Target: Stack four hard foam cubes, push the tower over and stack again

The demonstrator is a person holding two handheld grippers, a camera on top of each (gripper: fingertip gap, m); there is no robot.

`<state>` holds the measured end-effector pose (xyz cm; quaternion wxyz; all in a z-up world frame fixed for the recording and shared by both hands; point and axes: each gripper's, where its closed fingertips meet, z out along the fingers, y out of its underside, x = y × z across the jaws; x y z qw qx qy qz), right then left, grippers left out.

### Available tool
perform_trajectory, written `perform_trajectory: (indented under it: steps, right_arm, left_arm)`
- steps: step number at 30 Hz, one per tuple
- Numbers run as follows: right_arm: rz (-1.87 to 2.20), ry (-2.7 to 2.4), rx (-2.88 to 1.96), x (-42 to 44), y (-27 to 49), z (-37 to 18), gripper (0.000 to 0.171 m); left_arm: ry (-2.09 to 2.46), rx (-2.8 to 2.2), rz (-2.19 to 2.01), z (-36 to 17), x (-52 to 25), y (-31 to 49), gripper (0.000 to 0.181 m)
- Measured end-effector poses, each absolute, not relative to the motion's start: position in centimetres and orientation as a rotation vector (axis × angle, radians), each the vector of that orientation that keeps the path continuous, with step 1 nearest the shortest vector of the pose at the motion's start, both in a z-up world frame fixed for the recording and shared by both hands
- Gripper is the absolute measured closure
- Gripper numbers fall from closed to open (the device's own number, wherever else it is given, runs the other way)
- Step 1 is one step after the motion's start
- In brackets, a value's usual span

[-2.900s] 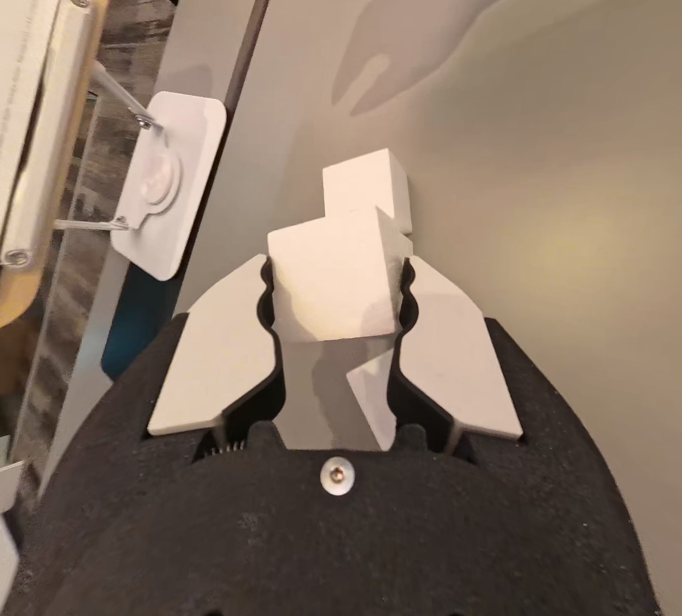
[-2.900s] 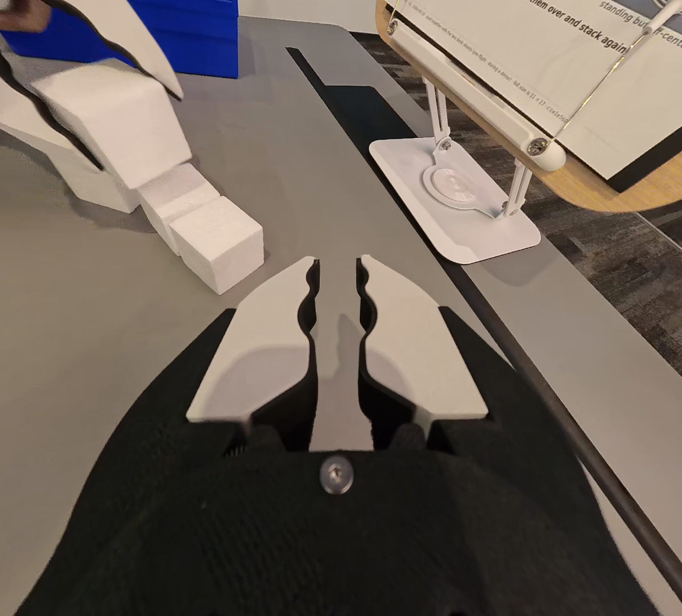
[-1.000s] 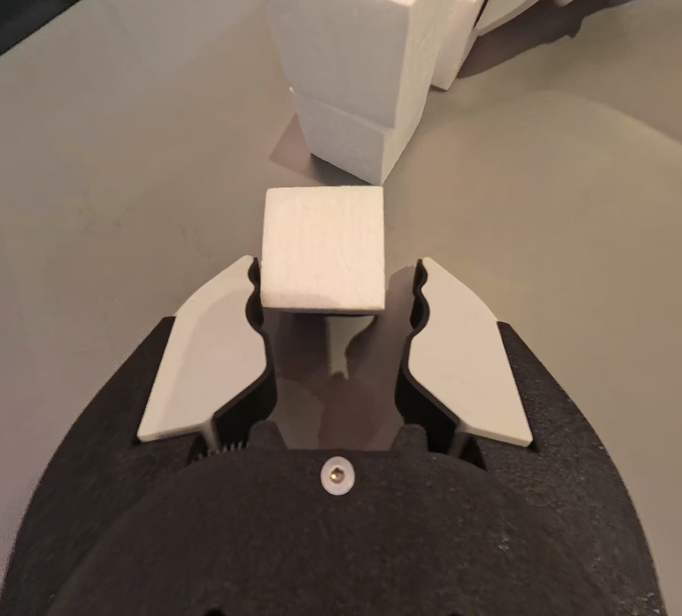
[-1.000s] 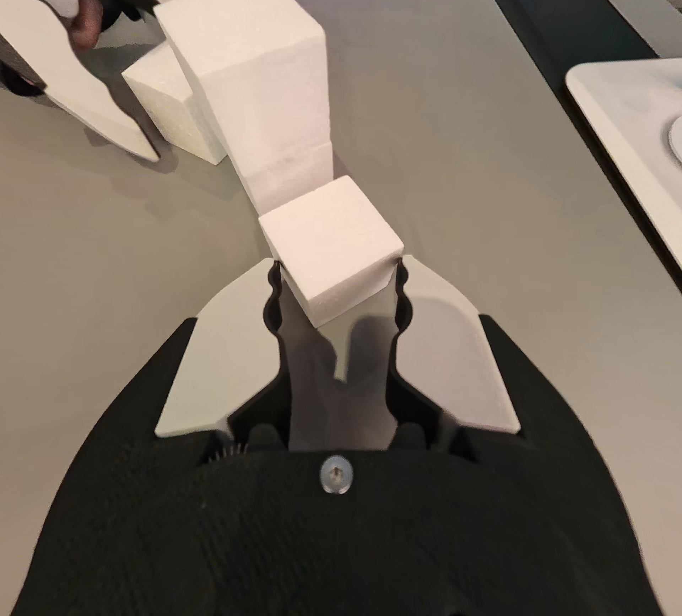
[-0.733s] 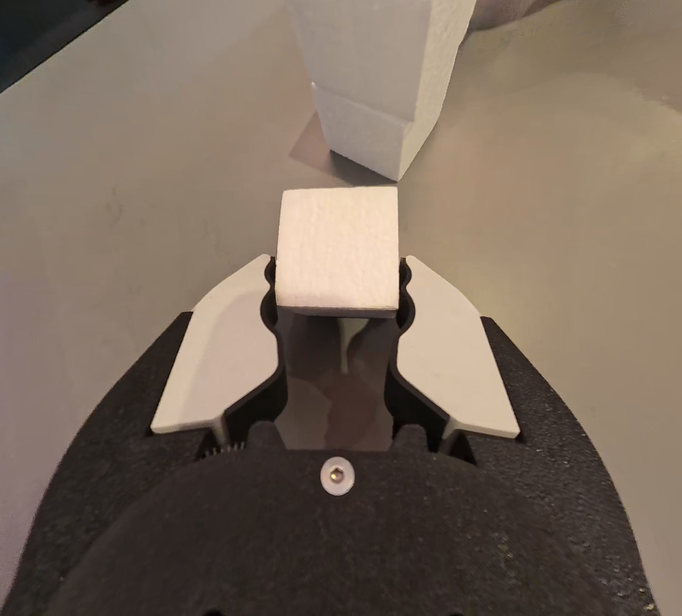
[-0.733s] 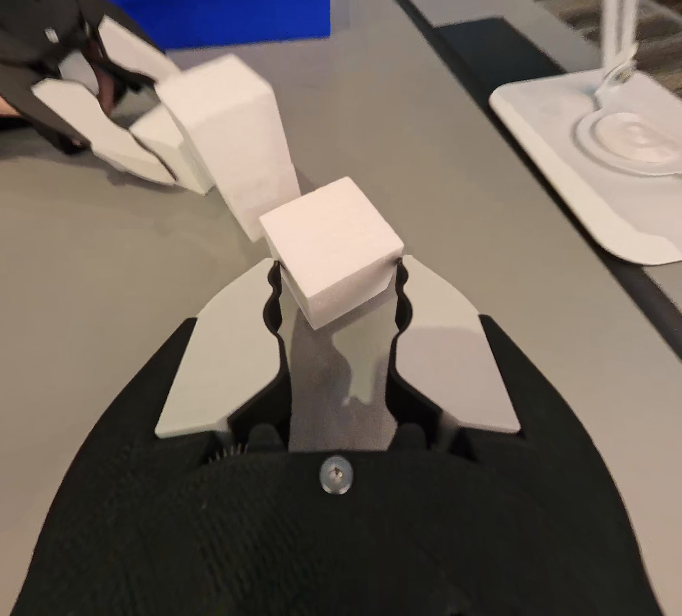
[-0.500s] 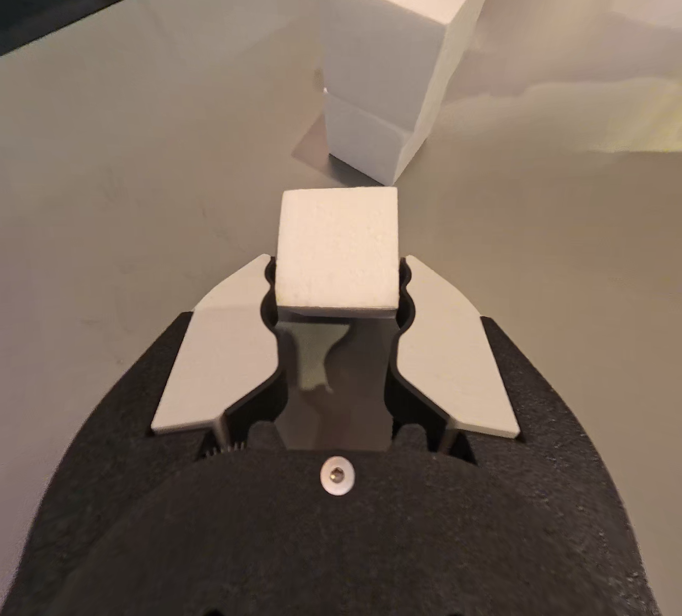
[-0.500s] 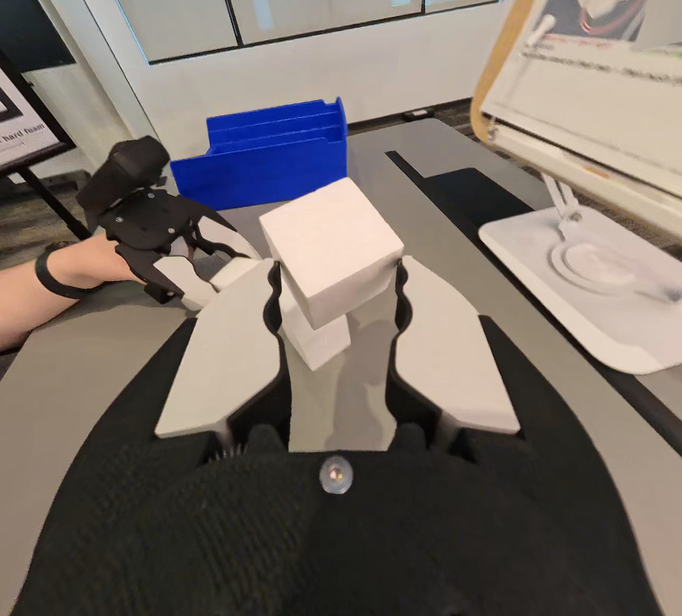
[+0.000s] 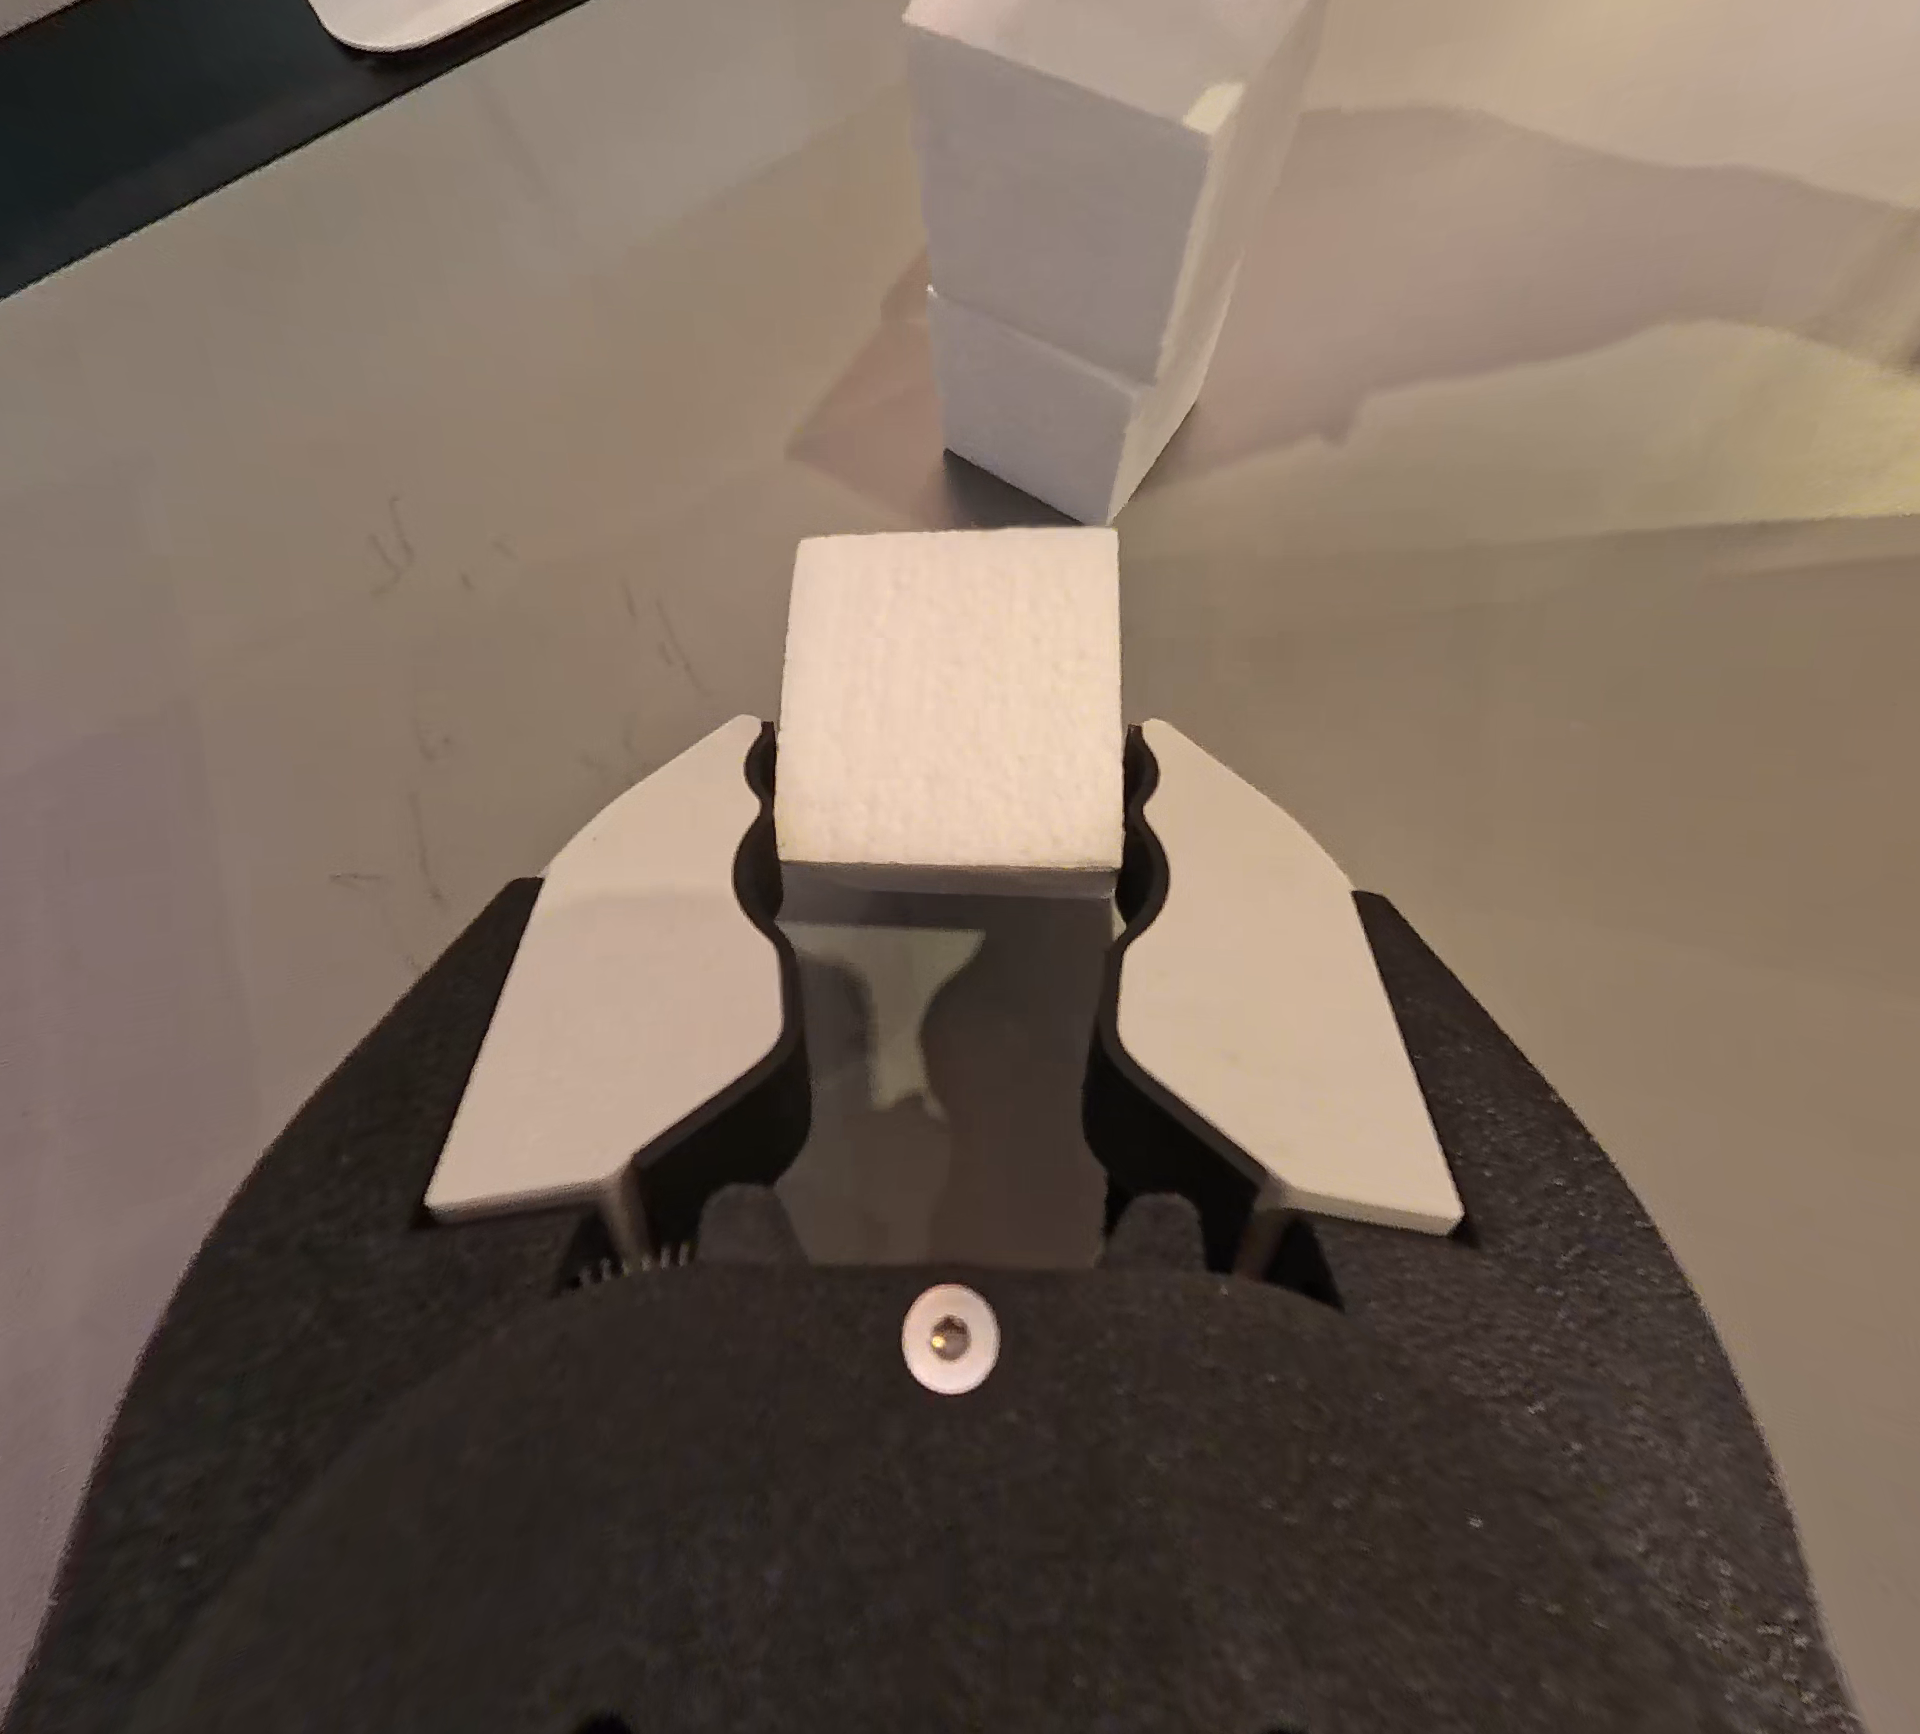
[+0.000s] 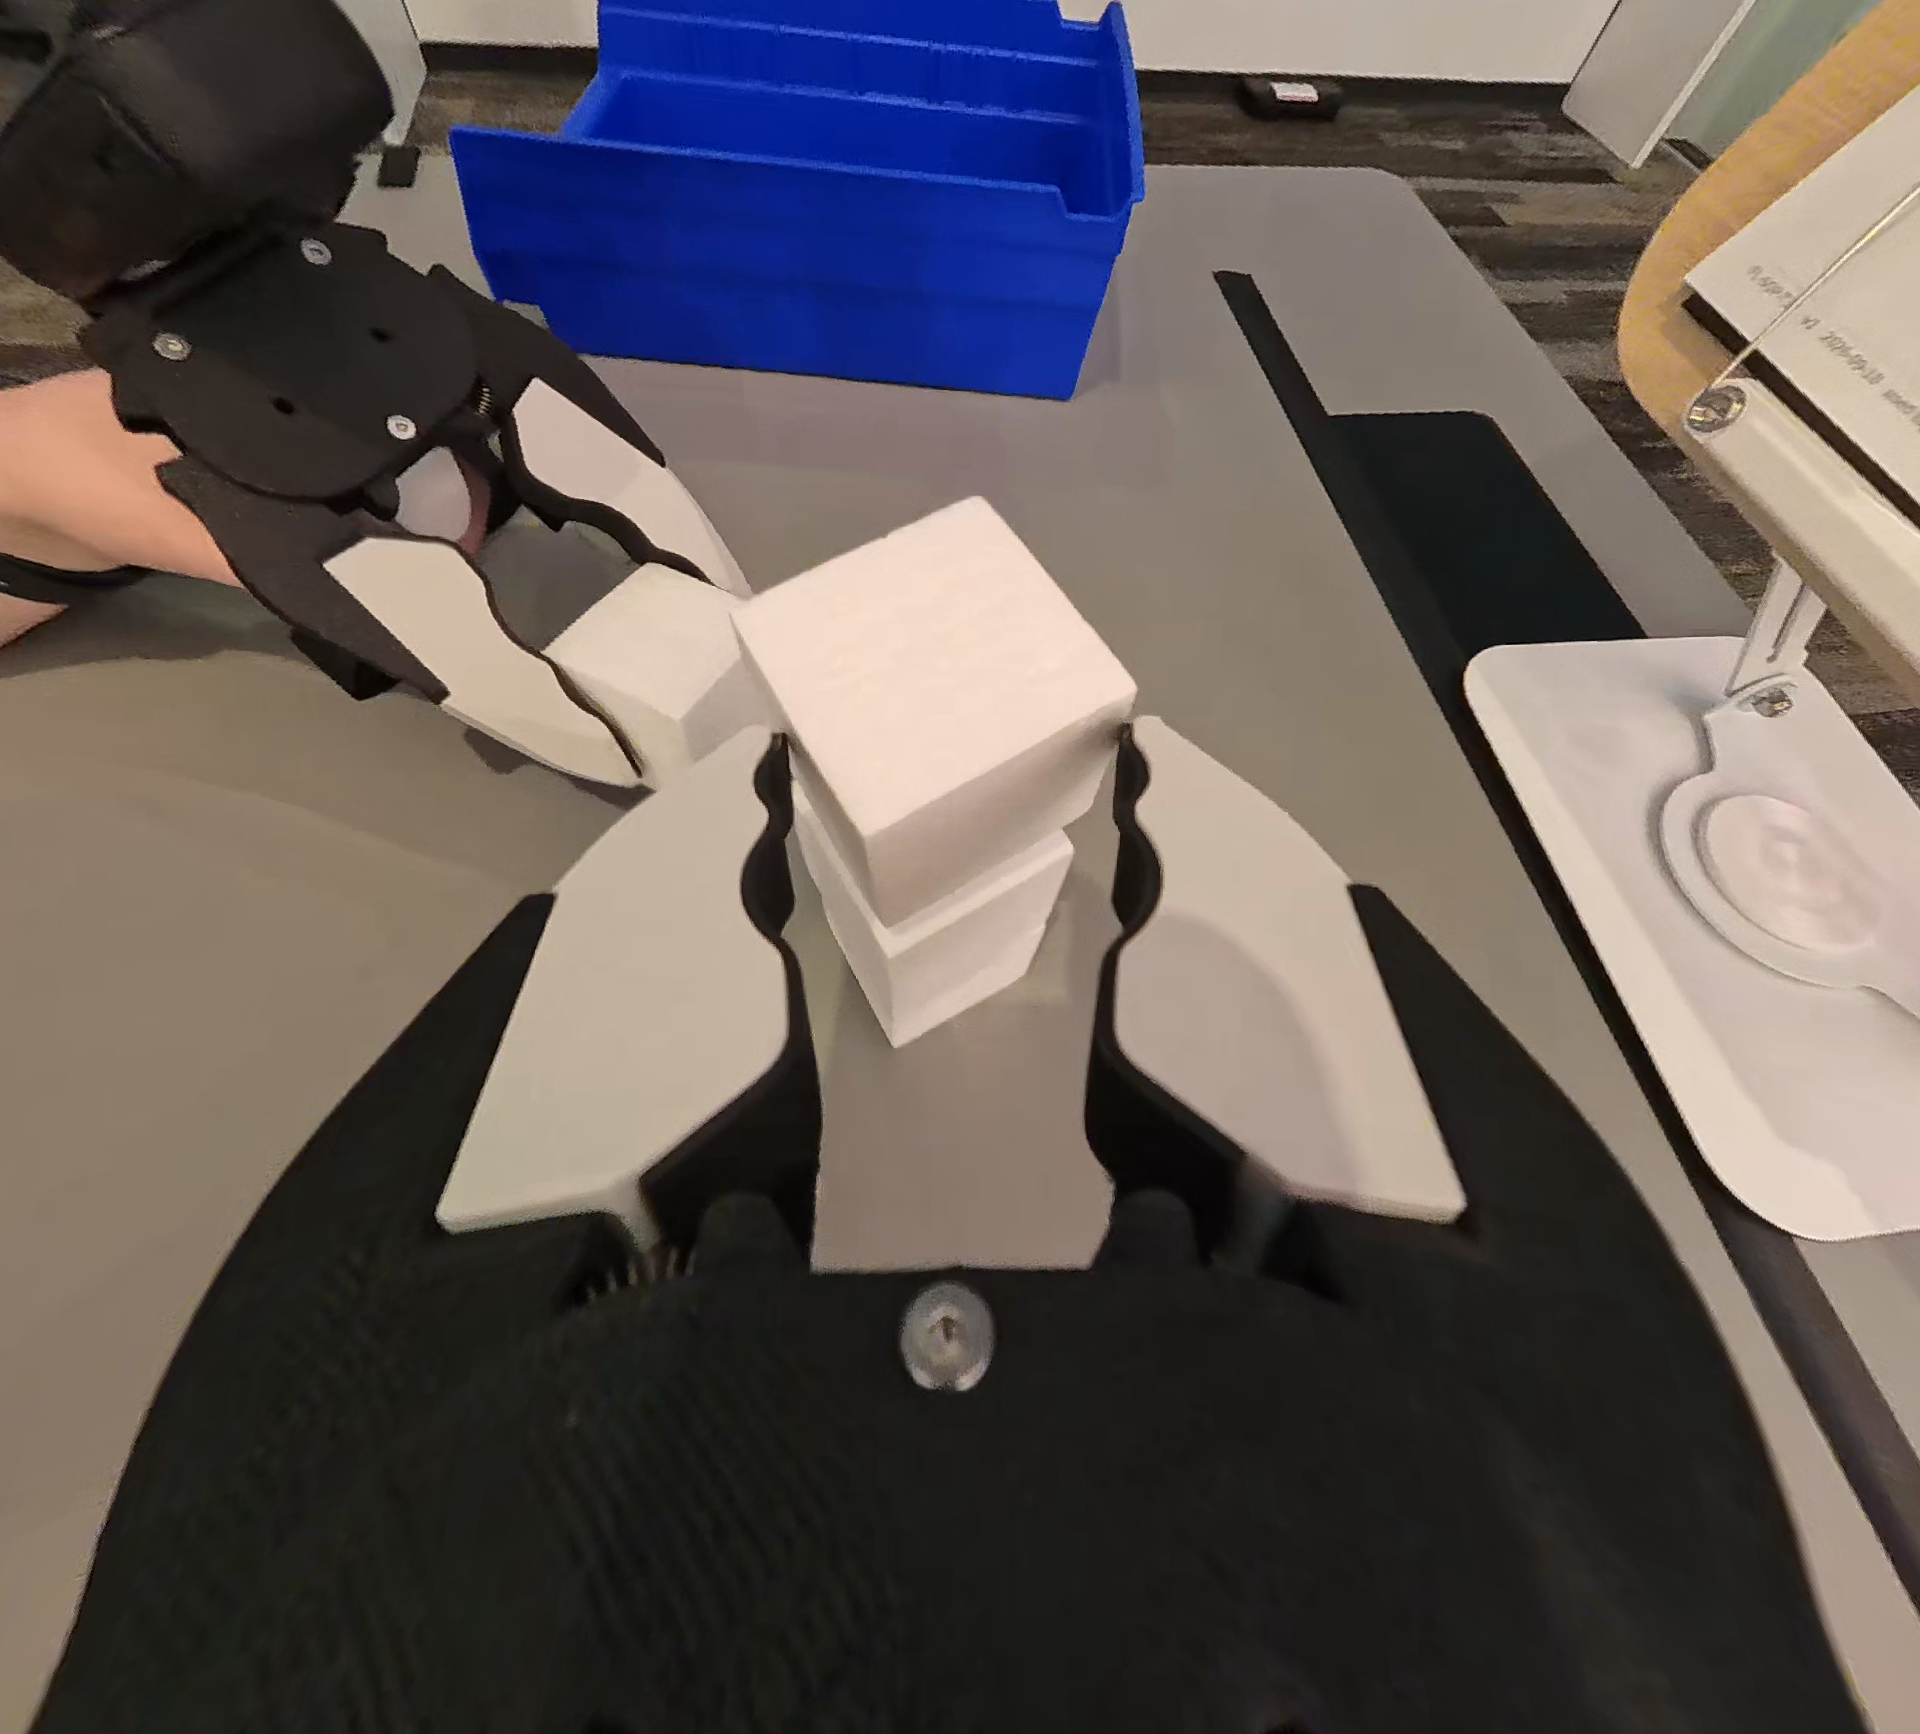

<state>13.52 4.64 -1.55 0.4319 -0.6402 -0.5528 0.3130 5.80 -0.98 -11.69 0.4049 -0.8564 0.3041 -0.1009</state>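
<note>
While both claws pinch cubes | left claw [image 9: 951,775] | right claw [image 10: 943,775] | blue bin [image 10: 810,230] behind

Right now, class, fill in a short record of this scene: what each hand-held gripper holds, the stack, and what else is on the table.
Left hand-held gripper: shut on a foam cube, low near the stack
Right hand-held gripper: shut on a second foam cube, over the stack
Stack: two cubes, on the grey table
Also on table: blue bin, white stand base
</note>
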Motion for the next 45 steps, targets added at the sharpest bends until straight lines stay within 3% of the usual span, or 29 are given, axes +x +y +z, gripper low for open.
perform_trajectory:
  steps: [15,18,22,27,34,45]
  right_arm:
    - [0.735,-1.431,-1.632,13.1,4.8,-3.4,0.11]
    - [0.729,-1.428,-1.619,13.3,4.7,-3.1,0.096]
    - [0.787,-1.408,-1.558,14.7,4.1,-1.0,0.093]
    - [0.868,-1.349,-1.495,19.2,4.1,1.1,0.092]
    - [0.953,-1.184,-1.53,23.9,6.3,1.8,0.093]
    - [0.943,-1.18,-1.582,25.2,7.0,0.3,0.094]
  left_arm:
    - [0.804,-2.172,-0.215,-12.2,6.1,-1.3,0.118]
    - [0.789,-2.168,-0.22,-12.1,5.8,-1.2,0.118]
    - [0.775,-2.133,-0.231,-11.3,5.2,-0.9,0.118]
    - [0.738,-1.988,-0.414,-5.8,5.3,-0.9,0.118]
    - [1.023,-1.78,-0.463,4.7,9.4,1.0,0.119]
    - [1.359,-1.885,-0.339,1.0,13.5,4.6,0.118]
